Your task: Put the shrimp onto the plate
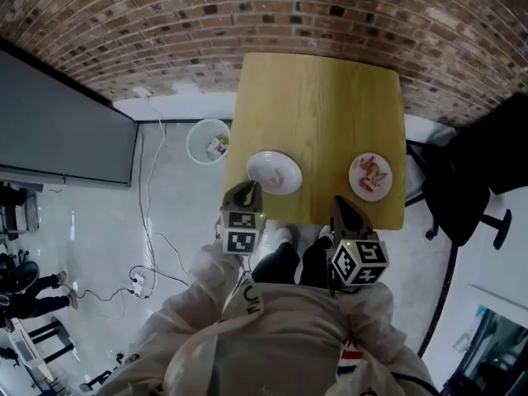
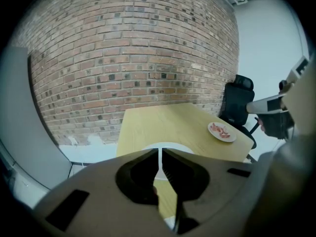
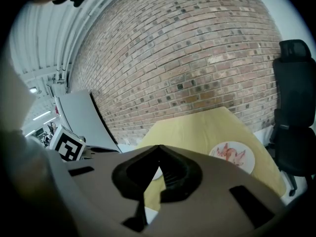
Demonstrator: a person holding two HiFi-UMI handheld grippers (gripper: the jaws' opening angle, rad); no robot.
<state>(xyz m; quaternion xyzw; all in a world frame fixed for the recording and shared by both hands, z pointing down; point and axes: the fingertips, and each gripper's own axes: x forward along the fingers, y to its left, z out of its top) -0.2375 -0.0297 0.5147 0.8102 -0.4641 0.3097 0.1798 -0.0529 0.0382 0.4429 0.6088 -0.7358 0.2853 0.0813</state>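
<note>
At the near edge of a light wood table [image 1: 318,97], against a brick wall [image 1: 148,23]: two plates, both close to the edge, well apart from each other.

- Right plate [image 1: 355,186], white: several red-orange shrimp [image 1: 373,174] lying on it. It sits at 3 o'clock from the left plate. The same shrimp show in the right gripper view [image 3: 232,153] and, small, in the left gripper view [image 2: 222,131].
- Left plate [image 1: 257,162], white: a faint pinkish speck near the middle, too small to name.
- Left gripper [image 1: 245,190]: just off the table edge, at 7 o'clock from the left plate, tip pointing toward it. In its own view [image 2: 160,154] the jaws stand narrow, with only a thin slit of light between them and nothing in it. The left plate's rim [image 2: 173,145] shows just past the tip.
- Right gripper [image 1: 342,207]: off the table edge, at 7 o'clock from the right plate. In its own view [image 3: 158,149] the jaw tips meet, nothing held.
- Both grippers are clear of the plates and shrimp.
- Person's pale sleeves [image 1: 272,337] fill the bottom of the head view.
- Round wastebasket [image 1: 208,141] on the floor at 10 o'clock from the left plate, beside the table.
- Black office chair [image 1: 470,188] at 3 o'clock from the table.
- Cables [image 1: 148,246] trail over the pale floor at 9 o'clock.
</note>
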